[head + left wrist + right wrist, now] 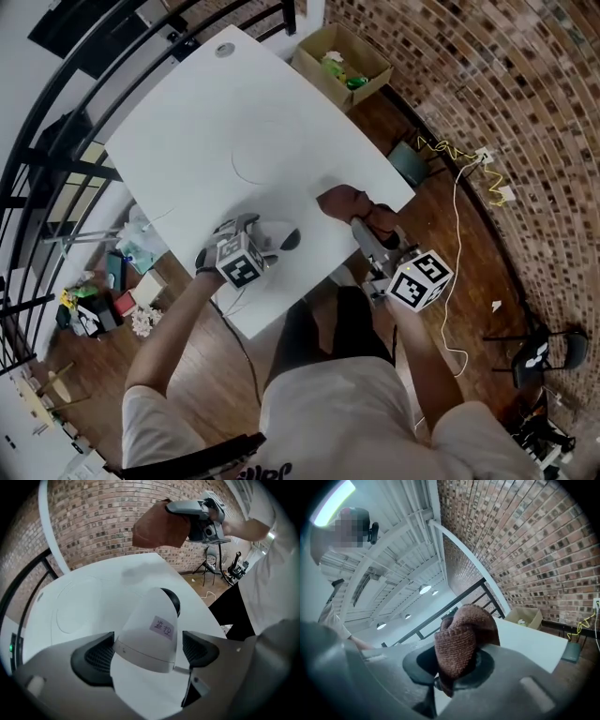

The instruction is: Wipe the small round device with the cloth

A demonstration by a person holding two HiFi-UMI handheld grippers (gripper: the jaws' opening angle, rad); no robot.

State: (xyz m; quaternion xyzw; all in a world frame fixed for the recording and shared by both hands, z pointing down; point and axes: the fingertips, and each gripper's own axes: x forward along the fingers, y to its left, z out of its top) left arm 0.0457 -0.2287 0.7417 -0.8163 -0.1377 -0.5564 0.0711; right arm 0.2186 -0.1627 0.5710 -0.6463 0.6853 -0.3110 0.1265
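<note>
While the left claw [251, 234] points steeply down over the near edge of the white tabletop [244, 122], its jaws stand apart on either side of the small round device [150, 625], a white domed camera with a dark lens and a small label on its shell; the pads sit just beside the shell, a thin gap shows at the right one, and nothing is clamped; the device rests on the tabletop close to that near edge; to its right the right claw [454, 667] is closed on a brown knitted cloth [461, 639], which bunches up out of the jaws; cloth and device are apart; a cardboard box [339, 58] sits on the floor beyond the far corner.
</note>
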